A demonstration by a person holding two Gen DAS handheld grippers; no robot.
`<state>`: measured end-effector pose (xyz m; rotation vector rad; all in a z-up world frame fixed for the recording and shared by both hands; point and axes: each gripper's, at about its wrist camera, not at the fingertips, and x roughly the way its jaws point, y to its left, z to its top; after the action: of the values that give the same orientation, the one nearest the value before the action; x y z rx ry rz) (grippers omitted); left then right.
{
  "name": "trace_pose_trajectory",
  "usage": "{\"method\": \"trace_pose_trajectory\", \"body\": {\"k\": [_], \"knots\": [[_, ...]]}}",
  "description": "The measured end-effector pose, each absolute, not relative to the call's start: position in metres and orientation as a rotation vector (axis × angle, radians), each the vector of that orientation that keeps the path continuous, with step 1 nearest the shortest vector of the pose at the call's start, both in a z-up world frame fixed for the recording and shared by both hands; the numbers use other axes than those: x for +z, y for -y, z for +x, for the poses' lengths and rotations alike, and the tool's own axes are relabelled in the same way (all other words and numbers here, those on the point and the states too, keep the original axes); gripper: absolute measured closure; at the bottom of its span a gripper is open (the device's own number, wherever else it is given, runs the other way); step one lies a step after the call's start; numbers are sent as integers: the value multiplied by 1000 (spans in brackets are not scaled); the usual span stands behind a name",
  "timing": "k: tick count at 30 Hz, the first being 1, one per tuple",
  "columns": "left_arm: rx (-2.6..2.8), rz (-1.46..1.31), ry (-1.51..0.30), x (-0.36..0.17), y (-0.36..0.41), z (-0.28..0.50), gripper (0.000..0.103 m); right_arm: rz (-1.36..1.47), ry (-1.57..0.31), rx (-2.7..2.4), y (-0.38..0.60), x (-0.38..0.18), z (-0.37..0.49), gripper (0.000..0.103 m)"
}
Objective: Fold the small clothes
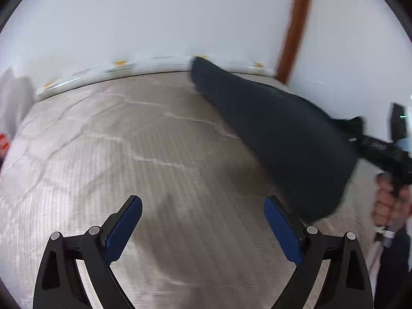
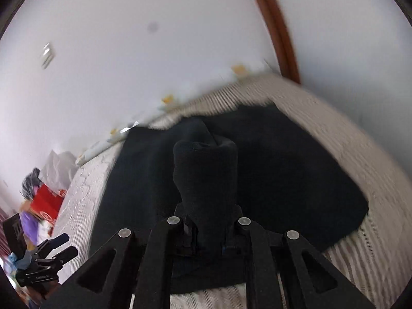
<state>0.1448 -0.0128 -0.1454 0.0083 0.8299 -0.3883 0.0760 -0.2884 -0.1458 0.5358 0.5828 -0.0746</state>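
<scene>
A dark navy garment (image 1: pixel 283 134) hangs off my right gripper (image 1: pixel 360 139) at the right of the left wrist view, stretched out over the striped bed cover (image 1: pixel 154 154). In the right wrist view my right gripper (image 2: pixel 206 221) is shut on a bunched fold of the garment (image 2: pixel 206 170); the rest of the cloth (image 2: pixel 296 175) spreads below it over the bed. My left gripper (image 1: pixel 203 221) is open and empty, blue pads (image 1: pixel 123 226) wide apart, just left of the garment's lower end. It also shows at the lower left of the right wrist view (image 2: pixel 55 251).
A white wall (image 1: pixel 180 20) backs the bed, with a brown wooden frame (image 1: pixel 293 25) at the right. The bed's far edge (image 1: pixel 128 73) carries a white strip with orange marks. A red box (image 2: pixel 46 200) and piled items lie beside the bed at the left.
</scene>
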Motion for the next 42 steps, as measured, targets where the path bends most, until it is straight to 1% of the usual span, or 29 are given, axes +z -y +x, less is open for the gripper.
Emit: {"method": "trace_pose_trajectory", "body": {"k": [2, 7, 8, 11, 12, 13, 16, 17, 20, 21, 22, 23, 25, 26, 31, 35, 42], "knots": [[-451, 21, -815, -145, 29, 137, 8, 565, -601, -60, 296, -159, 76, 87], [-526, 78, -798, -145, 62, 121, 8, 541, -591, -69, 295, -158, 78, 72], [-530, 92, -801, -147, 70, 119, 8, 517, -590, -81, 294, -157, 81, 71], [-556, 94, -815, -151, 87, 118, 8, 493, -612, -87, 295, -158, 88, 72], [-562, 95, -830, -154, 92, 119, 8, 486, -619, -85, 296, -158, 88, 79], [-567, 99, -842, -157, 98, 121, 9, 474, -619, -82, 297, -157, 87, 82], [-570, 110, -850, -164, 111, 123, 15, 422, -611, -75, 295, -159, 85, 83], [-564, 115, -856, -167, 118, 124, 17, 404, -617, -80, 294, -160, 87, 83], [-554, 101, -870, -172, 121, 132, 40, 358, -634, -96, 290, -165, 91, 83], [-552, 88, -870, -173, 121, 134, 46, 349, -637, -98, 289, -165, 92, 83], [-552, 79, -871, -173, 120, 136, 58, 346, -642, -98, 289, -165, 94, 83], [-546, 75, -878, -173, 120, 139, 67, 346, -648, -97, 290, -166, 95, 83], [-543, 78, -873, -170, 117, 141, 78, 355, -654, -91, 291, -167, 99, 83], [-551, 67, -863, -166, 113, 142, 82, 360, -657, -86, 291, -168, 99, 83], [-517, 37, -840, -159, 88, 147, 87, 383, -681, -46, 281, -168, 117, 86], [-448, -22, -821, -152, 41, 152, 89, 376, -701, -10, 255, -164, 133, 86], [-317, -50, -806, -152, -43, 136, 89, 353, -730, 106, 171, -159, 172, 86]]}}
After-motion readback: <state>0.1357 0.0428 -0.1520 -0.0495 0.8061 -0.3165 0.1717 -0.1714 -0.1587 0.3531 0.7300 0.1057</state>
